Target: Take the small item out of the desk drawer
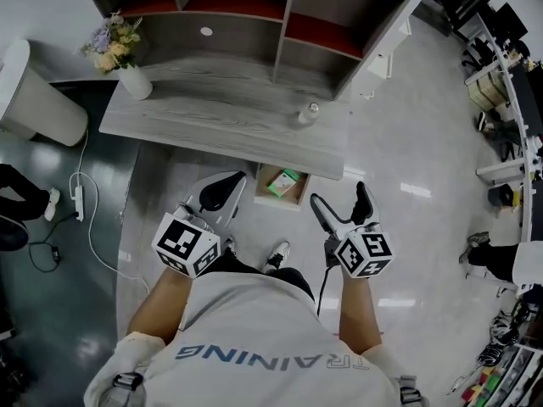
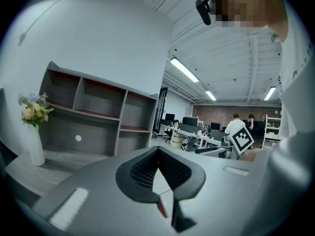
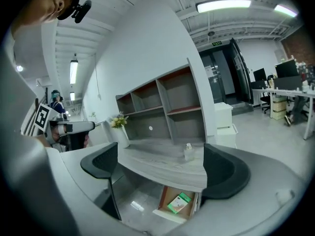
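Looming largest was the long grey wood-grain counter with open shelving behind it, and that was the first hazard. Its front edge jutted out over the shallow light-wood drawer, which stood open beneath it, so a reach made too high could knock the right hand-held gripper against that edge. The drawer's low walls were the next worry: a jaw coming in askew could catch the rim and shove the drawer.

That right hand-held gripper had its jaws spread wide with nothing between them, aimed toward the drawer but well short of it. The left hand-held gripper had its jaws pressed together, empty, off to the side.

Smallest of all, the flat green-and-white box lay loose on the drawer floor. Slim as it was, I judged it could skid away or slip under one pad if the jaws closed off-centre.

As for surfaces, the counter looked matte, streaked with grain and square-edged. The drawer was a plain open-topped rectangular tray of pale board. Both grippers had black, ribbed, curved pads set in smooth grey shells. The box was a thin rectangle with printed faces.
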### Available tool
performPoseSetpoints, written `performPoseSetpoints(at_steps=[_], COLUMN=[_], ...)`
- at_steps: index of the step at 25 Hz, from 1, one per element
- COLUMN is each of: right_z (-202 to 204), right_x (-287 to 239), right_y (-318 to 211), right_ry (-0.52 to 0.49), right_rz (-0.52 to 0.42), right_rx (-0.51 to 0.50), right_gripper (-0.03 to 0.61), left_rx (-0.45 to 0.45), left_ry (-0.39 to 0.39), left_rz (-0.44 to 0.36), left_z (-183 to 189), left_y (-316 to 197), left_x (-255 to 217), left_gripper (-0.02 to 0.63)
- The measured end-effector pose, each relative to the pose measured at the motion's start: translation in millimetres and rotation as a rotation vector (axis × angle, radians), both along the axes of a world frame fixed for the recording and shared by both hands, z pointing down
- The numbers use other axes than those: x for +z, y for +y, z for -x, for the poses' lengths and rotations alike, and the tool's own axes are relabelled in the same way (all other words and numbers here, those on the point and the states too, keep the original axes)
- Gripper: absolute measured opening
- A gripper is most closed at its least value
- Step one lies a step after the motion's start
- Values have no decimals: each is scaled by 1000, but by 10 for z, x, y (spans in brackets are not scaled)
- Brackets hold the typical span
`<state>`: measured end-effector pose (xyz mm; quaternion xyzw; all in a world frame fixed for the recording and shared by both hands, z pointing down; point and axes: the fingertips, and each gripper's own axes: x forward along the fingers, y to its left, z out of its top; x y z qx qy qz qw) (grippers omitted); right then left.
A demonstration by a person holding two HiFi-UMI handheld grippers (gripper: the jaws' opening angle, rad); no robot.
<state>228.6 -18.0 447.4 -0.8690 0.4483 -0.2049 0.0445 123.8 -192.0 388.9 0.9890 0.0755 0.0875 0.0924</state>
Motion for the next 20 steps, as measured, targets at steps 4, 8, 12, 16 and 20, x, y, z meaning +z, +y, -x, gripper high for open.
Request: performPoseSetpoints(at_steps=[4, 8, 12, 16, 20], right_z=[2, 15, 64, 139, 175], right_x=[382, 906, 1442, 1945, 2276], right_y=[-32, -78, -177, -295, -418], right_ry=[-93, -186, -285, -374, -437], right_rz=[39, 118, 176, 225, 246], right_rx=[8, 30, 32, 27, 36], right_gripper=[548, 543, 543, 541, 544], left_rx=[-14, -27, -29, -35, -18], left_ry=[-12, -32, -62, -83, -86], left_rz=[2, 1, -8, 1, -10], left_z=[9, 17, 17, 35, 0], left_y=[-58, -137, -197, -268, -316], left_x=[87, 224, 393, 557, 693], left_gripper=[2, 2, 2, 2, 2])
